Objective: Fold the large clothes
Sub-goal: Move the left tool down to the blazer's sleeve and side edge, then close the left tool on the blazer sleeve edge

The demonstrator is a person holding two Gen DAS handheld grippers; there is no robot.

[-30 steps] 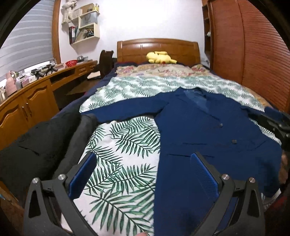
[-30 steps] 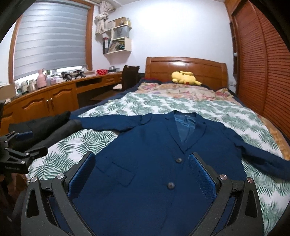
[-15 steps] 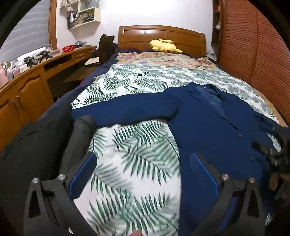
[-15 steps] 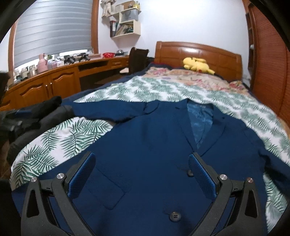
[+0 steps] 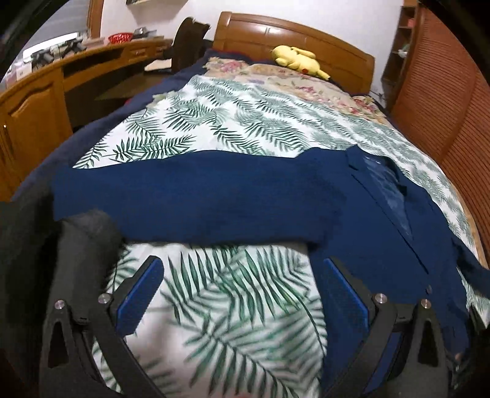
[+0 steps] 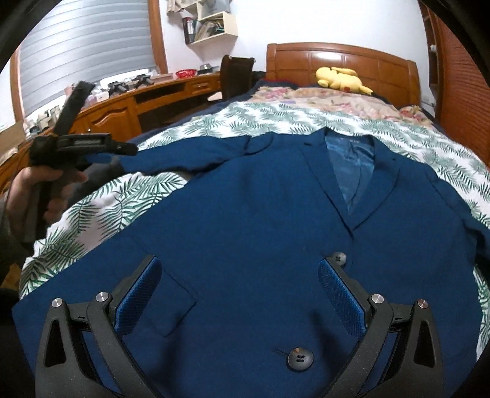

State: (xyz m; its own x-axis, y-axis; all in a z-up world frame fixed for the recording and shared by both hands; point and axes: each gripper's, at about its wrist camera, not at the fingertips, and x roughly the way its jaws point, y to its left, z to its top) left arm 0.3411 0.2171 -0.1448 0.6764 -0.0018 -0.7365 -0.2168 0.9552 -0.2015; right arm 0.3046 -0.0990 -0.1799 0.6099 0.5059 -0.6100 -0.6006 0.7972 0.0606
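Jacket (image 6: 260,220): flat, face up, buttoned, sleeve (image 5: 190,199) stretched left; no fold made.
Left gripper (image 5: 242,294): fingers spread, empty, near sleeve.
Right gripper (image 6: 239,290): spread, empty, over front.
Remaining: all folds.

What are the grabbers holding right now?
Nothing. The left gripper and right gripper both have open jaws, hovering over the blue jacket spread on the bed.

Bedspread: white with green fern leaves (image 5: 232,128), covering the bed.
Plush toy: yellow (image 6: 341,79), lying by the wooden headboard (image 6: 340,59).
Left wall: wooden desk (image 6: 147,95), wall shelf (image 6: 211,27), window blind (image 6: 85,52).
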